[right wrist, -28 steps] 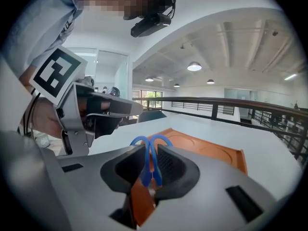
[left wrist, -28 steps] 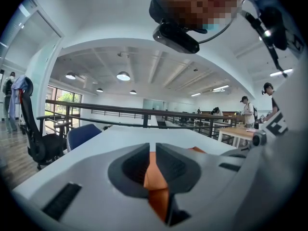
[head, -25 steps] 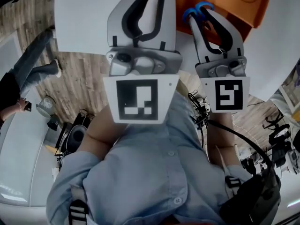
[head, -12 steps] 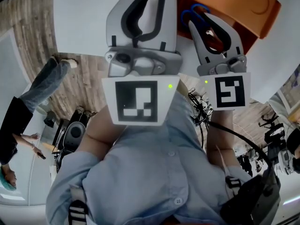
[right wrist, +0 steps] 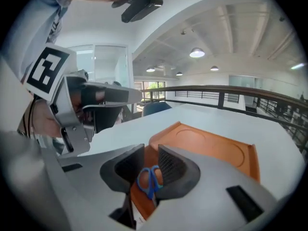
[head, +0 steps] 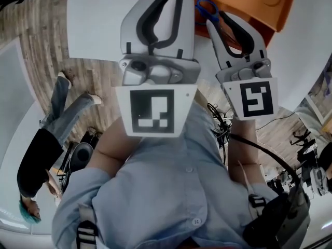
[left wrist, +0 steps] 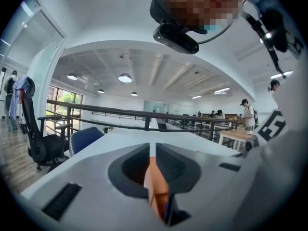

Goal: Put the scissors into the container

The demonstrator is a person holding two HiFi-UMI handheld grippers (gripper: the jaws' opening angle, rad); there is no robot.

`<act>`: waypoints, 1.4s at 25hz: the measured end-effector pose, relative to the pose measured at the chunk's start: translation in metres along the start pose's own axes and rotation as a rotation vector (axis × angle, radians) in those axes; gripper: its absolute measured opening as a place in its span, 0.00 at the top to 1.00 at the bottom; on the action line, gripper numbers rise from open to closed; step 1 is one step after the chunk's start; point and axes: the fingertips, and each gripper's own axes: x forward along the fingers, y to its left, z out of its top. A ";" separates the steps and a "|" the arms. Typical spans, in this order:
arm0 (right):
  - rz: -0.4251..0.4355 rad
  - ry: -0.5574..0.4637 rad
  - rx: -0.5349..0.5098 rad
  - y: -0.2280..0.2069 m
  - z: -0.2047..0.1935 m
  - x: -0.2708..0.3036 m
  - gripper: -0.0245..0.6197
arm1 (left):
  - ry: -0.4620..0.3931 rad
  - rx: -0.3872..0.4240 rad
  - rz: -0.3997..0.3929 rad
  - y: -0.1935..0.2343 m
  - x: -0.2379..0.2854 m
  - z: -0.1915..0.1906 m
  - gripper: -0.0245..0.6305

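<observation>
Now changed: right gripper (right wrist: 150, 160) jaws have just been opening, wider than a second ago.
Right gripper: spread, blue-handled scissors (right wrist: 149, 181) between its jaws, unpinched.
Container (right wrist: 211, 146): orange, on the white surface (right wrist: 202, 117); scissors lie inside.
Left gripper (left wrist: 153, 150): pressed together, empty.

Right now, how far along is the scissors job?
Nearly done: the scissors lie in the orange container. In hand: the right gripper has just been opening its jaws, with the scissors' handles between them, apparently released. Remaining: pull that gripper clear.
</observation>
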 end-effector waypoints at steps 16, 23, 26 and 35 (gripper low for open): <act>-0.231 -0.473 -0.038 0.015 0.148 -0.172 0.95 | -0.269 0.153 -0.123 -0.103 -0.103 0.129 0.89; -0.289 -0.585 -0.119 0.029 0.177 -0.227 0.95 | -0.382 0.170 -0.137 -0.135 -0.137 0.166 0.89; -0.304 -0.607 -0.129 0.029 0.183 -0.237 0.95 | -0.394 0.224 -0.133 -0.143 -0.144 0.172 0.89; -0.321 -0.645 -0.143 0.029 0.196 -0.250 0.95 | -0.418 0.254 -0.119 -0.148 -0.149 0.181 0.89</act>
